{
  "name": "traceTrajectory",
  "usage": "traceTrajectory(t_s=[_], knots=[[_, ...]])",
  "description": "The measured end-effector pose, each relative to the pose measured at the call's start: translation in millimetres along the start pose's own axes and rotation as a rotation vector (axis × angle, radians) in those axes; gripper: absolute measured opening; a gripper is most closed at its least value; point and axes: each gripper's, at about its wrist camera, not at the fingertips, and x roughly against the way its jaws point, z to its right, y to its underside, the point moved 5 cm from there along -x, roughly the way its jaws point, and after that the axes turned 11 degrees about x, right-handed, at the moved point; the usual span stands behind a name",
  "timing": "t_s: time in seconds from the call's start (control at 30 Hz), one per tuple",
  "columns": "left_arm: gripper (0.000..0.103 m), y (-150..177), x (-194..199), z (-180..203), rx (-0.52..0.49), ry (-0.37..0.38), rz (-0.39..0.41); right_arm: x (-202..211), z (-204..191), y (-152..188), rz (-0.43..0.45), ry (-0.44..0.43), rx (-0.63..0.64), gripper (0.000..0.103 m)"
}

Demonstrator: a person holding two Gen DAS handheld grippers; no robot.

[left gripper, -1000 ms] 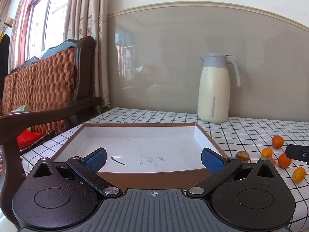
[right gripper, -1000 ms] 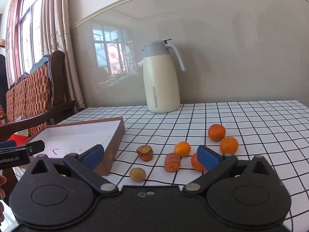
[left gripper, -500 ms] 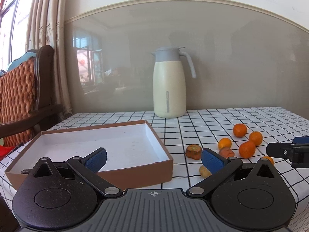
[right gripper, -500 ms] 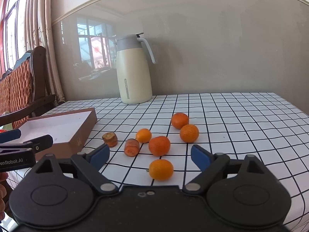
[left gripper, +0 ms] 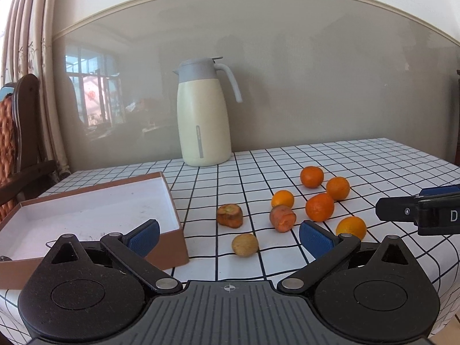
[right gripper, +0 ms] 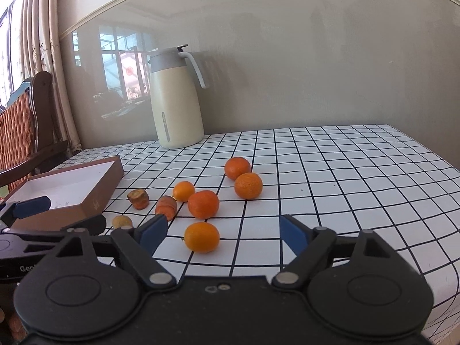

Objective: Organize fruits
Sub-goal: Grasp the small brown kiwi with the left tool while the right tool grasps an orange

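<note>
Several oranges lie on the checked tablecloth; the nearest orange (right gripper: 201, 237) sits just ahead of my open, empty right gripper (right gripper: 222, 233), and it also shows in the left wrist view (left gripper: 351, 227). Two carrot pieces (left gripper: 229, 215) (left gripper: 282, 218) and a small brown fruit (left gripper: 245, 244) lie beside them. An empty brown box with a white inside (left gripper: 86, 210) sits at the left. My left gripper (left gripper: 228, 237) is open and empty, with the brown fruit just ahead between its fingers. The right gripper's fingers (left gripper: 402, 210) reach in from the right of the left wrist view.
A cream thermos jug (left gripper: 203, 115) stands at the back by the wall. A wooden chair with an orange cushion (right gripper: 20, 126) stands to the left of the table. The table's right edge (right gripper: 448, 169) drops off.
Both grippers have swung to the right, from the box toward the fruit. The nearest orange now lies closer to the right gripper. Both stay open.
</note>
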Motion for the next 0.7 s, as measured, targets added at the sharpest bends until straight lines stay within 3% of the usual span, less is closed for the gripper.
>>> traceTrajectory(t_s=[0.13,0.33,0.47,0.7], knots=[[0.103,6,-5,8,-0.020,-0.003,-0.024,-2,2,2,-0.016,-0.009,-0.009,0.077],[0.103,12,-13,11,-0.020,0.004,-0.060,-3,2,5,-0.042,-0.017,-0.009,0.066],[0.095,16,-19,12,-0.014,0.004,-0.087,-3,-1,5,-0.045,-0.027,-0.001,0.065],[0.082,21,-32,10,0.003,-0.005,-0.122,-8,-5,7,-0.068,-0.038,0.011,0.053]])
